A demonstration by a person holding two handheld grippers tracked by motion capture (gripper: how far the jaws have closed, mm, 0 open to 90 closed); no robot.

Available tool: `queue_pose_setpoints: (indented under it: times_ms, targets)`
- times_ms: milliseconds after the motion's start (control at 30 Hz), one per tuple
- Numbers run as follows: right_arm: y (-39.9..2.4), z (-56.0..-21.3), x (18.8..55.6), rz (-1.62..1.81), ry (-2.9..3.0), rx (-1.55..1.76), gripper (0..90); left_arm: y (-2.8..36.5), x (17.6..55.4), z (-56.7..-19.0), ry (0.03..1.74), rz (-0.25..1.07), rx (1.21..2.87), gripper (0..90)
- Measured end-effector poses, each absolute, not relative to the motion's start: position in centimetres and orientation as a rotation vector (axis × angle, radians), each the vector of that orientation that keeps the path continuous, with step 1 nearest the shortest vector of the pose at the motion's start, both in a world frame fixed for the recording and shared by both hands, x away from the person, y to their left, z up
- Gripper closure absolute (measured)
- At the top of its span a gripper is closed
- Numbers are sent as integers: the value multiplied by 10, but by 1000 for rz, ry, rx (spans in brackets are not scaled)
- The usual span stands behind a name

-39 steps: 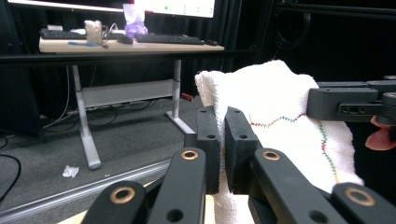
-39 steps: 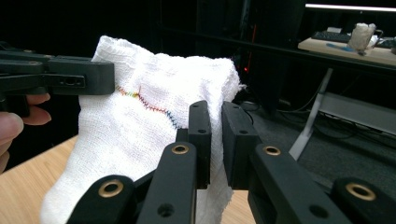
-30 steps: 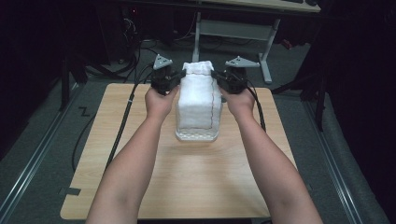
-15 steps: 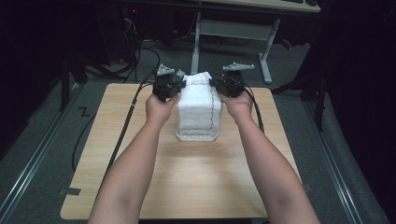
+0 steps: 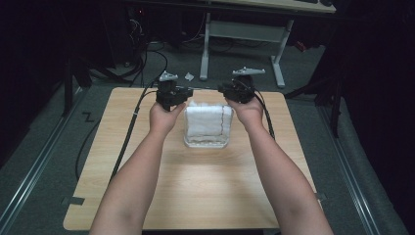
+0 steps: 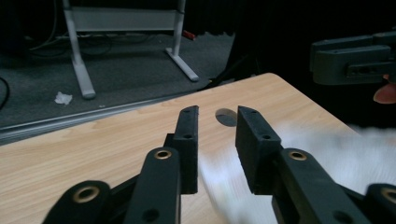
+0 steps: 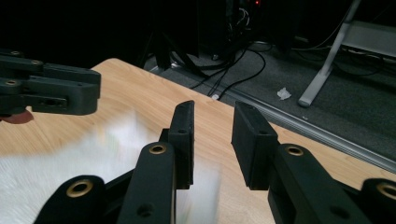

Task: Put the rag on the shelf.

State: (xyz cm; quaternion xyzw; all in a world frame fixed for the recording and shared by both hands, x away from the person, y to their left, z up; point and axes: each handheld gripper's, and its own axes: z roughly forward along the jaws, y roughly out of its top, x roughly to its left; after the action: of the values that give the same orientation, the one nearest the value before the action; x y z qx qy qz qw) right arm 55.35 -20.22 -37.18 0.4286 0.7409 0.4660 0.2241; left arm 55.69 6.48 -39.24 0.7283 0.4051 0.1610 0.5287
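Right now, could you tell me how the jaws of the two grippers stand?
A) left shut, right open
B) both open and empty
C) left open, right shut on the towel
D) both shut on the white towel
B: in each gripper view the left gripper and right gripper show a clear gap between their jaws, with the white towel below, not gripped.

From above, the white towel (image 5: 207,121) fills the clear container (image 5: 205,143), so the container's inside and floor are hidden. The left gripper (image 5: 172,94) and right gripper (image 5: 236,90) are too small there to tell how their jaws stand. In the left gripper view the towel (image 6: 322,158) is a white blur, cut off by the right and bottom edges. In the right gripper view the towel (image 7: 56,163) smears the same way, running off the left edge. The room beyond the table (image 5: 122,147) is dark.
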Motion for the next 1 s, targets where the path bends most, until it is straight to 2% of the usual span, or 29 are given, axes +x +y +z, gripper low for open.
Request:
queue_pose_setpoints:
  times_ms: [167, 567, 1000]
  targets:
    - [-205, -372, 553, 1265, 2047, 1186, 693, 67, 555, -390, 970, 398, 1731, 663]
    - [-214, -370, 538, 1260, 2030, 1164, 611, 80, 539, -390, 961, 435, 1717, 627]
    - [-228, -370, 499, 1267, 2003, 1113, 547, 105, 504, -385, 937, 472, 1693, 604]
